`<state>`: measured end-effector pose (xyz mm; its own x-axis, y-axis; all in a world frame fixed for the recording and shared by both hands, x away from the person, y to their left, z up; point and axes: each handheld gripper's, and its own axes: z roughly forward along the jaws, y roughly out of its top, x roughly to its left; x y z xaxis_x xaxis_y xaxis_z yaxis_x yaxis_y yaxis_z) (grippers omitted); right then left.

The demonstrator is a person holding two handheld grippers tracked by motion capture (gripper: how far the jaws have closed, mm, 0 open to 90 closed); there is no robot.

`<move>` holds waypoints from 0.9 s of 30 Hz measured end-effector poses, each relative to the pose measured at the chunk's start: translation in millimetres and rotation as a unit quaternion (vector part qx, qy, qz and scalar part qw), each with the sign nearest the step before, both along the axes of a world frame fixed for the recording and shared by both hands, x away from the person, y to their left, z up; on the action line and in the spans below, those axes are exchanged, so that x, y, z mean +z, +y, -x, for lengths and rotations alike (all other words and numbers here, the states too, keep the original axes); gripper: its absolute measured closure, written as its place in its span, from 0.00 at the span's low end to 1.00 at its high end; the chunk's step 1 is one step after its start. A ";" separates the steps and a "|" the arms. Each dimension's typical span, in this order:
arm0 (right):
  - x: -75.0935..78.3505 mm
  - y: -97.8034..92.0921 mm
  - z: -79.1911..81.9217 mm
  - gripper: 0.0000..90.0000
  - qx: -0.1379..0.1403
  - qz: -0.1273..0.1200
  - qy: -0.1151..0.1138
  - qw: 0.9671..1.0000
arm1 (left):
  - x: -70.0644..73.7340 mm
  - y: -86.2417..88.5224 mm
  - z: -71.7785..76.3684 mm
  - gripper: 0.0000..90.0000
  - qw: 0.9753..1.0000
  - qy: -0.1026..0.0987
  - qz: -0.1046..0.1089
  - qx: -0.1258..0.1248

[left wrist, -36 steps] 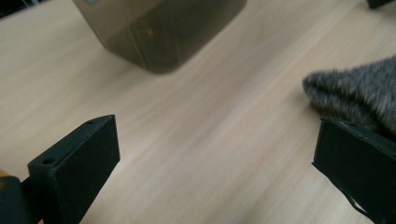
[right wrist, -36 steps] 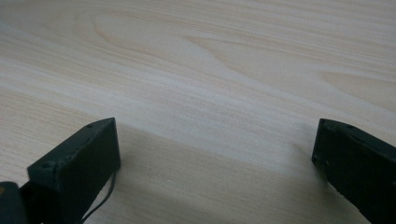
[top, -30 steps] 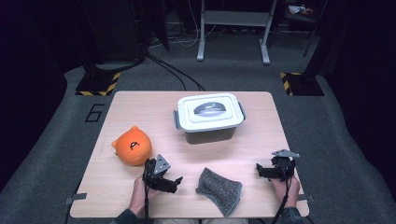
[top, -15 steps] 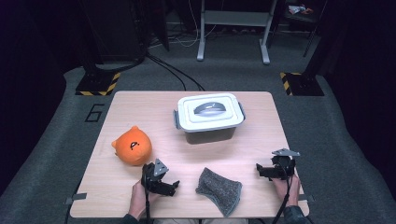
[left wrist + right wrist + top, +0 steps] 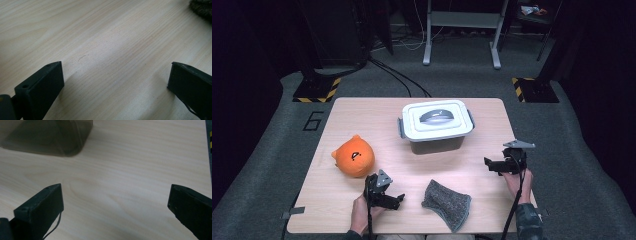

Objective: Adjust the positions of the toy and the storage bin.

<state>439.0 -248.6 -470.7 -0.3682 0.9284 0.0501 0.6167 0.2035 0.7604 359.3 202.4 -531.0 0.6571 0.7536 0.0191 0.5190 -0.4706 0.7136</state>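
**Both grippers wide open over bare wood**

Dark carpet rings the pale wooden table (image 5: 362, 115) at the centre of the high view. At left of the frame I see an orange plush toy (image 5: 353, 156) lying on the wood. Just below and right of it, my left gripper (image 5: 398, 201) sits low near the front edge, its jaws spread wide with nothing between them. A grey scrubbing cloth (image 5: 446, 204) lies just right of it, apart from the jaws. Higher, at mid-frame, a white-lidded box (image 5: 437, 121) stands closed. At lower right, my right gripper (image 5: 488, 165) points left, jaws gaping over bare wood.
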 end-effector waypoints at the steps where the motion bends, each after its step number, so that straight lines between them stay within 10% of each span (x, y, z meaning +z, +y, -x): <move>1: 4.0 1.2 -3.2 0.00 0.001 0.001 -0.004 1.000 | 0.0 0.0 0.0 0.00 1.000 0.000 -0.001 0.000; 18: 51.7 17.6 -65.4 0.10 0.018 -0.007 -0.033 0.999 | -0.2 -0.9 1.1 0.00 1.000 -0.005 -0.002 0.003; 27: 60.6 24.8 -95.8 0.45 0.012 -0.019 -0.019 1.000 | 0.0 -0.4 0.5 0.00 1.000 0.000 0.000 0.002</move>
<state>534.8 -223.8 -410.1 -0.3921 0.9172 0.0705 0.5827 0.1884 0.7905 358.7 202.0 -530.9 0.6537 0.7565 0.0189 0.5216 -0.4685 0.7131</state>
